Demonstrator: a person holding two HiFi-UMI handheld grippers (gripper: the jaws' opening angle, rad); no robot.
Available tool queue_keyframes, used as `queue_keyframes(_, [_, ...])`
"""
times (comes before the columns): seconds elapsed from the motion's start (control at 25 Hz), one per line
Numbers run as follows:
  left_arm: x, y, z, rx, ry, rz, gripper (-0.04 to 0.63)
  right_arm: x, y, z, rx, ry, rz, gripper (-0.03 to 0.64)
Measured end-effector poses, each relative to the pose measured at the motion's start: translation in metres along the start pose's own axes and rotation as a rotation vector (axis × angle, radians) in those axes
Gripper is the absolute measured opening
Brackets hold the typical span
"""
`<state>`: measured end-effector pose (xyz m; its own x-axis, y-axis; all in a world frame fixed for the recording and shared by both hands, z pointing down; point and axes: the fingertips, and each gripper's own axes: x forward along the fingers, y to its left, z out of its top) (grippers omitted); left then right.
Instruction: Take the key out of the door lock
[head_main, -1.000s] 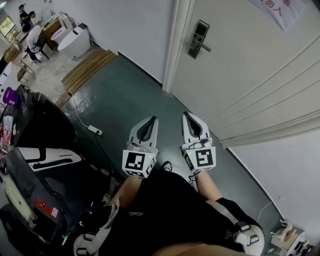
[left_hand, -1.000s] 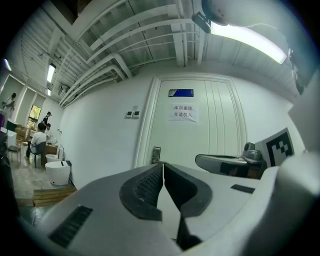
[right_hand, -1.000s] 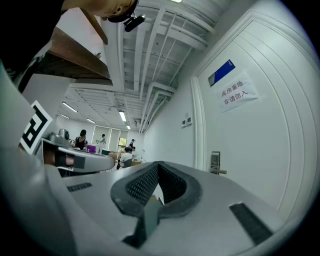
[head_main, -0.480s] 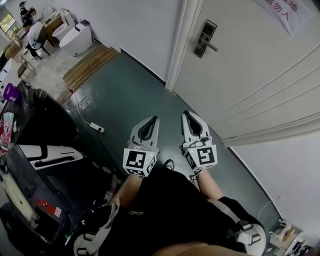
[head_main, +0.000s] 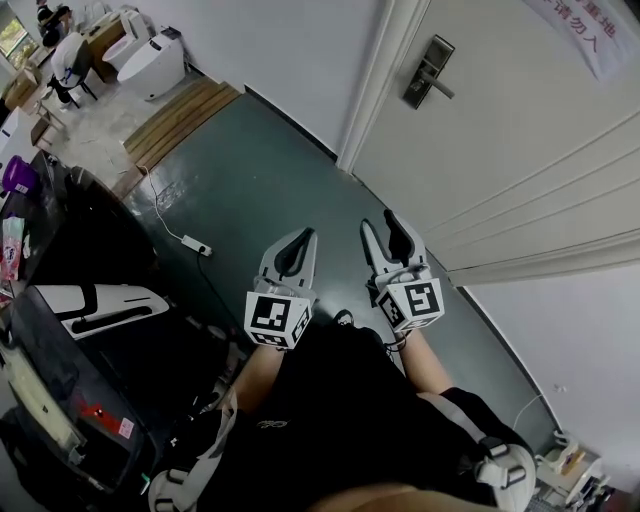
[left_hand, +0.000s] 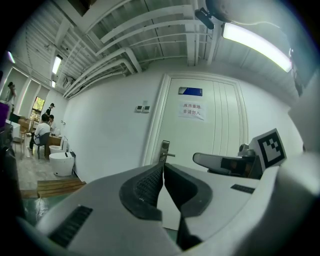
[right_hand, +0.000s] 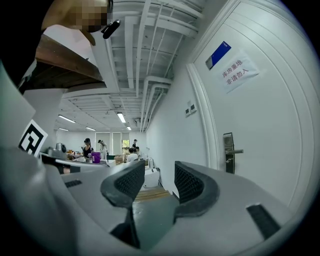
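**Right jaws spread, lock a long way off**

Both grippers hung low over the dark green floor (head_main: 250, 170), side by side, pointing toward twelve o'clock in the head view. The left gripper (head_main: 303, 238) had its jaws pressed together with nothing between them. The right gripper (head_main: 379, 221) had just been opening its jaws. They stood spread, and only floor and wall showed in the gap.

Up at one o'clock, the silver metal lock plate (head_main: 428, 72) and its lever handle (head_main: 441, 88) sat on the white panelled door (head_main: 520, 160), well apart from both grippers. The key belonged in that lock, but it was too small to make out in any view.

That looked like the trouble ahead. With so small a target, the spread jaws could easily arrive off-line and close on the lever handle or on the plate's edge. Even a clean pinch could fail, because a pull at an angle, or on a key not turned to its release position, would probably jam it. A shallow grip might also let the key slip and drop to the floor. The idle left gripper, travelling alongside, risked knocking the door.
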<state>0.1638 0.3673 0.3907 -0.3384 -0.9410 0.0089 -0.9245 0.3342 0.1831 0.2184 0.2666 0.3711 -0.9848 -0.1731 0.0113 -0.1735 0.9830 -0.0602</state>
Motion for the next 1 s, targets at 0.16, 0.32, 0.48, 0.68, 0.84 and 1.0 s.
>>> queue_keyframes(0.16, [-0.008,0.015,-0.008,-0.009,0.021,-0.004,0.028,0.003,0.001,-0.006,0.009,0.000,-0.038,0.186])
queue_keyframes(0.32, [-0.007,0.020,-0.009,-0.012,0.028,-0.017,0.028,0.006,-0.004,-0.008,0.014,0.003,-0.066,0.184])
queue_keyframes(0.48, [0.003,0.027,-0.011,-0.018,0.033,-0.021,0.028,0.014,-0.010,-0.012,0.020,0.009,-0.075,0.186])
queue_keyframes(0.68, [0.024,0.035,-0.016,-0.023,0.042,-0.019,0.028,0.028,-0.026,-0.014,0.016,0.011,-0.084,0.186])
queue_keyframes(0.84, [0.053,0.044,-0.010,-0.017,0.029,-0.017,0.028,0.050,-0.047,-0.009,0.014,0.002,-0.079,0.189])
queue_keyframes(1.0, [0.088,0.048,-0.005,-0.009,0.034,-0.029,0.028,0.074,-0.076,-0.007,0.015,-0.002,-0.087,0.189])
